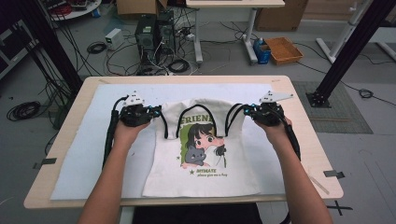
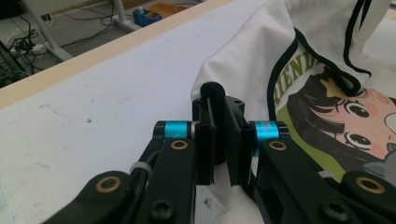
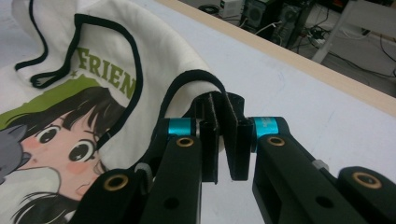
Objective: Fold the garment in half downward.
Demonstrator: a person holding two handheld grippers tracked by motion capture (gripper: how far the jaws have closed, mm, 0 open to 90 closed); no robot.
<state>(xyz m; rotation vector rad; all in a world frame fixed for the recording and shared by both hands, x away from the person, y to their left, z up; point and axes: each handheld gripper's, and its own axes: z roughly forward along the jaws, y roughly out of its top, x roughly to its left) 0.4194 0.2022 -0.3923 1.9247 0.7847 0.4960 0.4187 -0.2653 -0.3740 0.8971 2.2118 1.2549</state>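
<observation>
- A cream sleeveless T-shirt (image 1: 201, 154) with black trim lies print-up on a white cloth (image 1: 84, 144) that covers the wooden bench (image 1: 299, 135); its hem is toward the person and its neck toward the far edge.
- The print shows a dark-haired cartoon girl with a grey cat on a green patch, under the green word "FRIEND".
- The left hand-held gripper (image 1: 156, 112) is at the shirt's left shoulder. In the left gripper view its jaws are pressed together on the black-trimmed edge of the armhole (image 2: 215, 100), which sticks up between the pads.
- The right hand-held gripper (image 1: 243, 111) is at the opposite shoulder. In the right gripper view its jaws pinch the black trim (image 3: 196, 77) of that armhole, and the trim arches up out of the grip.
- The upper part of the shirt is bunched and raised between the two grippers, with the neckline (image 1: 196, 109) curling upward; the lower body lies flat on the cloth.
- The person's forearms reach in from the near edge, one on each side of the shirt.
- On the floor beyond the bench stand computer towers (image 1: 154, 32) among loose cables, and an orange tray (image 1: 284, 50).
</observation>
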